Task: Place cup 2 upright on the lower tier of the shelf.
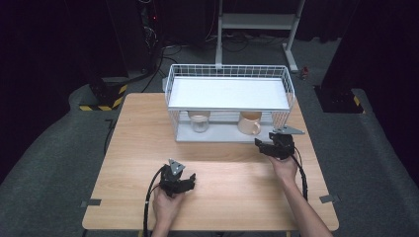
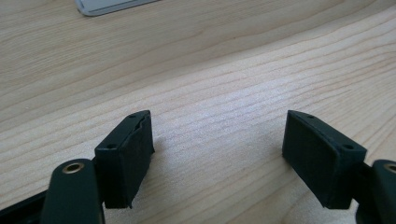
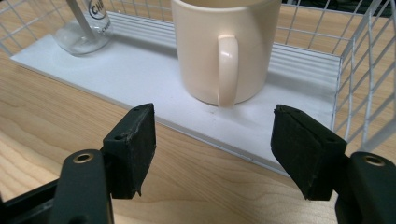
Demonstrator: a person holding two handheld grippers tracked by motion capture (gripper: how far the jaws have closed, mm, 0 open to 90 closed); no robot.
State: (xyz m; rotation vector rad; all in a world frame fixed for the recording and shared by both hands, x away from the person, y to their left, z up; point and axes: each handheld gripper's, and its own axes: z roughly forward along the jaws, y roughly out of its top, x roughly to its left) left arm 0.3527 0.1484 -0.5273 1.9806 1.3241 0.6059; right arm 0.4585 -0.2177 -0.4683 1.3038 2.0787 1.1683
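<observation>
Cream mug (image 3: 219,49) on rack shelf (image 3: 140,79), handle facing right hand-held gripper (image 3: 215,144), jaws spread, empty. Prob. rigid, glossy, breakable; pinch handle.

From the high view I could not read the tops of the mug (image 1: 249,124) and jar (image 1: 199,122): the upper shelf (image 1: 228,94) of the rack (image 1: 170,86) covered both. The mug's handle was too small to place there. In the right gripper view the mug's (image 3: 224,46) rim ran out at the top edge, and the jar (image 3: 86,25) was cut off above its shoulder; of its lettering I made out only "CH". A rack wire crossed the jar. In the left gripper view a pale corner (image 2: 109,5) at the top edge was cropped; I could not tell what it was.
</observation>
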